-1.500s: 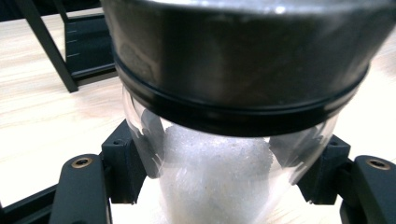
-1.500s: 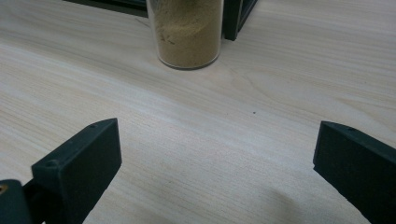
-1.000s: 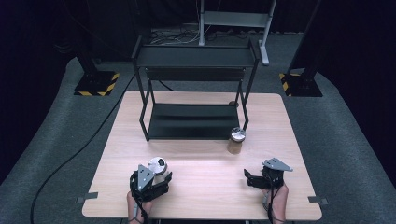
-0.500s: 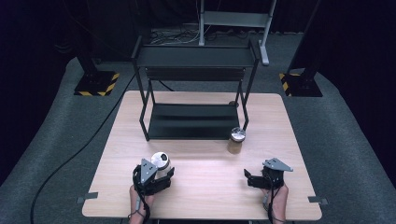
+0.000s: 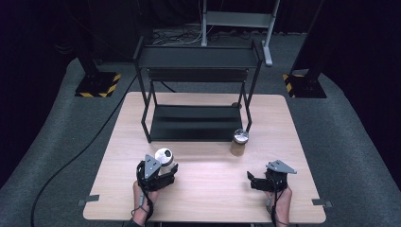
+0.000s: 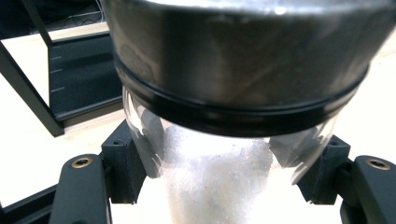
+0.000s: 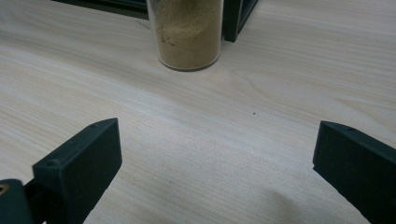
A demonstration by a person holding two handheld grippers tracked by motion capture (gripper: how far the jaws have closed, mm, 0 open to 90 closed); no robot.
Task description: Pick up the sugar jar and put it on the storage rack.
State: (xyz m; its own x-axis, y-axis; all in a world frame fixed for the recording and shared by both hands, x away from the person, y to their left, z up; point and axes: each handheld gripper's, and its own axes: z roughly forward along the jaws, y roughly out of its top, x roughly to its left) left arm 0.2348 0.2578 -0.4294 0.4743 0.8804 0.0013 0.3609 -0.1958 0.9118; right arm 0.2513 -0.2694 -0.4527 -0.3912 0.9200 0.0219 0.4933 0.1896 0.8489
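A two-tier rack (image 5: 194,118) stands at the far middle of the table (image 5: 203,189). A jar of brown powder (image 5: 239,142) sits just before the rack's right front leg. Nearer the front edge, to the left, a second jar (image 5: 164,157) sits between the left gripper (image 5: 163,176) jaws; the right gripper (image 5: 257,182) rests well apart at front right.

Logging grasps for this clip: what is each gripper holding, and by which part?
The left gripper holds a jar of white grains by its glass body, just under the metal lid. The right gripper is open and holds nothing.
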